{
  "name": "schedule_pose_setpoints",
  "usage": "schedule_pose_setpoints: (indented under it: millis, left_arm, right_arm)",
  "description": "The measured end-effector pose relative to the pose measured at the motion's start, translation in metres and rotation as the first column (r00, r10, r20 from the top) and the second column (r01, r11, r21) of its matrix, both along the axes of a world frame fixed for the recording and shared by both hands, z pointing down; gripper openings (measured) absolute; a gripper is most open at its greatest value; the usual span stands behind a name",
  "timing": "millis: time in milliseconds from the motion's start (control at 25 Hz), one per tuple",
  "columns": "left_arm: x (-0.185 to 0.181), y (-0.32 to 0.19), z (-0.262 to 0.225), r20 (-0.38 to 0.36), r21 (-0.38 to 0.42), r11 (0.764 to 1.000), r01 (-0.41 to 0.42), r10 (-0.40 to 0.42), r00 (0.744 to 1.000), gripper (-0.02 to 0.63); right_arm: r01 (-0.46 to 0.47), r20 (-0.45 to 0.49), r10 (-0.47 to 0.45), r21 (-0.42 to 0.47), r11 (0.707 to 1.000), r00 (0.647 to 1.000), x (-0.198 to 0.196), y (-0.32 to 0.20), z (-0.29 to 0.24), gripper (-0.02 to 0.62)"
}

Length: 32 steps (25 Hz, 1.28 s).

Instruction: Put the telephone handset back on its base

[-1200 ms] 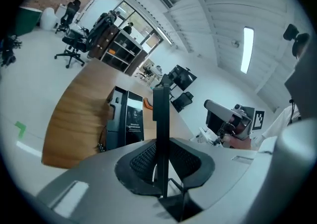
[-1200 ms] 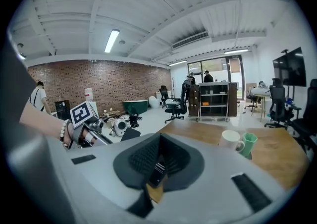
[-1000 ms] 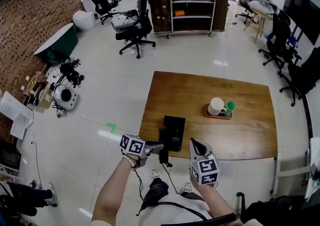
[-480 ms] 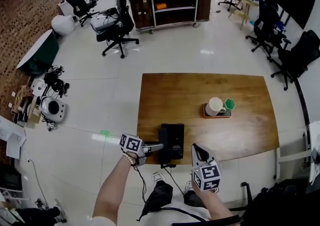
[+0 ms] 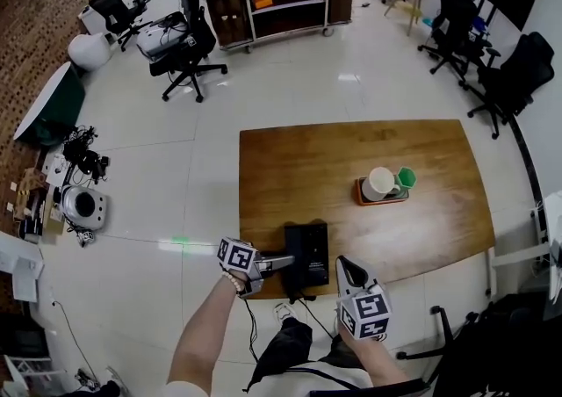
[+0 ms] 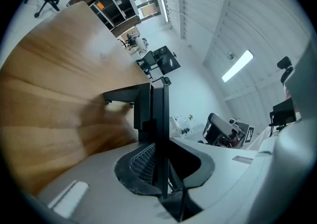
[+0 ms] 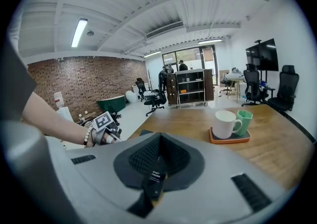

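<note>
Both jaws of the left gripper (image 5: 276, 261) are clamped on the telephone handset (image 5: 291, 277). The left gripper view shows it edge-on as a narrow black bar pinched between the dark pads (image 6: 143, 161). This gripper reaches in from the left and is rolled onto its side, so it crosses the handset's length. The handset's long axis runs from near to far along the left side of the base (image 5: 313, 246), and its near end sticks out past the near edge of the table (image 5: 351, 154). The handset is slim, plain and black, the same colour as the flat rectangular base just right of it. Whether it touches the base cannot be told from these views. The right gripper (image 5: 345, 264) hangs off the near edge of the table, right of the base and apart from it, with its jaws together and nothing between them. Farther right on the wooden top, well apart from the telephone, an orange tray (image 5: 362, 196) carries a white mug (image 5: 380, 184) and a green cup (image 5: 405, 180).
</note>
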<state>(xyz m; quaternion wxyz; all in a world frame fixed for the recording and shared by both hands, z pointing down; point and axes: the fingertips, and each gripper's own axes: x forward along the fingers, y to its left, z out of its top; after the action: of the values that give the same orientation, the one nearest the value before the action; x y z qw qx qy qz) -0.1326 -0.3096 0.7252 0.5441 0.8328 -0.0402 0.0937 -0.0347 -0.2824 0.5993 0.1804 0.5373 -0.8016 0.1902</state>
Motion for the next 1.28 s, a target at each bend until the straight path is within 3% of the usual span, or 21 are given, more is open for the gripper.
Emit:
schedule_pose_setpoints:
  millis: [280,480,520,800,920,1000,1120,1200,1280]
  left_arm:
    - [0.0,-0.003,0.009,-0.039,-0.016,1.0,-0.024,0.023,0.999,0.071]
    - [-0.001,-0.006,0.018,-0.054,-0.06,0.998,0.022,-0.026,0.998,0.096]
    - [-0.001,-0.007,0.02,-0.04,-0.064,0.997,0.032,-0.035,0.999,0.139]
    - [-0.008,-0.013,0.029,0.129,0.037,0.998,0.059,-0.063,0.99,0.22]
    - [-0.013,-0.016,0.025,0.179,0.083,0.989,0.126,-0.139,0.974,0.222]
    - [-0.017,-0.019,0.012,0.176,0.104,0.972,0.21,-0.226,0.958,0.222]
    - [-0.027,-0.017,-0.015,0.154,0.167,0.927,0.335,-0.36,0.92,0.222]
    - [-0.037,-0.01,-0.032,0.158,0.241,0.883,0.402,-0.444,0.882,0.19]
    - [-0.051,-0.002,-0.048,0.183,0.327,0.822,0.465,-0.538,0.823,0.118]
  right_arm:
    - [-0.034,-0.002,0.034,-0.02,0.999,0.999,0.004,-0.001,0.006,0.003]
    - [-0.041,-0.004,0.041,-0.026,0.999,0.999,0.007,-0.001,0.009,0.003]
    - [-0.038,-0.005,0.038,-0.026,0.999,0.999,0.007,-0.002,0.01,0.003]
    - [-0.012,0.006,0.013,-0.02,1.0,1.0,0.0,-0.003,0.006,0.003]
    - [-0.005,0.01,0.005,-0.009,1.0,1.0,0.004,-0.004,0.001,0.003]
    - [-0.001,0.013,0.001,-0.003,1.0,1.0,0.009,-0.005,-0.003,0.003]
    - [0.009,0.018,-0.009,0.008,1.0,1.0,0.016,-0.006,-0.011,0.003]
    - [0.021,0.021,-0.022,0.02,1.0,1.0,0.019,-0.007,-0.017,0.003]
    - [0.041,0.022,-0.042,0.033,0.999,0.999,0.021,-0.008,-0.023,0.003]
